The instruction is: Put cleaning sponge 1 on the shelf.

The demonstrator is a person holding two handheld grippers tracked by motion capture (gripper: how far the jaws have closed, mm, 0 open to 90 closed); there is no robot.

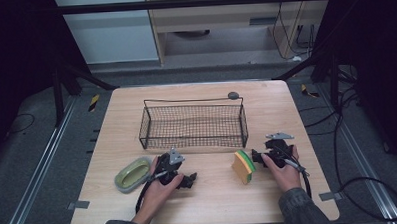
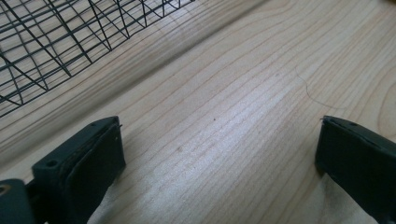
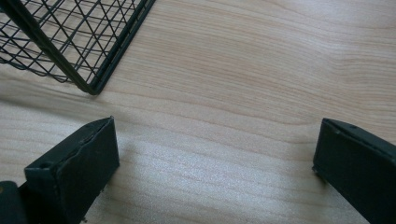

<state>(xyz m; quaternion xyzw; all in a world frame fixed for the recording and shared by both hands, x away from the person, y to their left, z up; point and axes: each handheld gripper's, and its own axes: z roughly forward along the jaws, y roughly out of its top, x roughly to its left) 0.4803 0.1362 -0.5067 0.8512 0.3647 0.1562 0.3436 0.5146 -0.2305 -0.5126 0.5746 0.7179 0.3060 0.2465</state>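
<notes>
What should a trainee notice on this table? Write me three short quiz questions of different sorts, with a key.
1. True or false: the sponge lies inside the wire basket.
2. Which thing lies on the table beside the hand with the left gripper? A: a green dish. B: a cup. C: a knife.
3. Fill in: the jaws of the left gripper and of the right gripper stand ____.
Key: 1 false; 2 A; 3 open.

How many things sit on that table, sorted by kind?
Wire basket: 1
Sponge: 1
Green oval dish: 1
Small grey round thing by the basket's far corner: 1
Hand-held gripper: 2, left and right
Total: 6
</notes>
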